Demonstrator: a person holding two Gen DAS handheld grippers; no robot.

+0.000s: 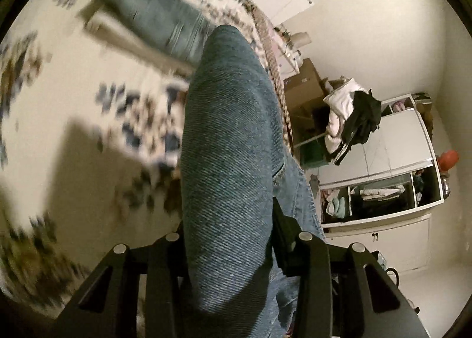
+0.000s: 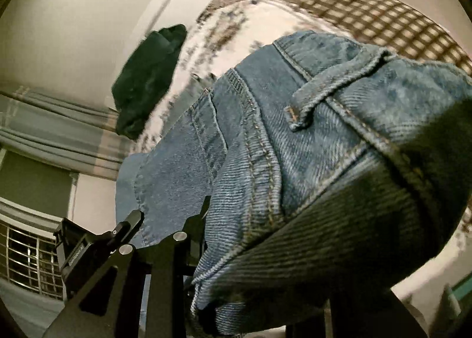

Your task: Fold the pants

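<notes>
The blue jeans rise as a thick fold out of my left gripper, which is shut on the denim; only its right finger shows beside the cloth. In the right wrist view the jeans' waistband with a belt loop fills the frame and drapes over my right gripper. That gripper is shut on the jeans, with its left finger visible and the other hidden under the denim. Both grippers hold the jeans up above the bed.
More blue denim lies blurred on the flowered bedspread; I cannot tell whether it belongs to the same pair. A dark green garment lies on the bed. White shelves with clothes, boxes, curtains.
</notes>
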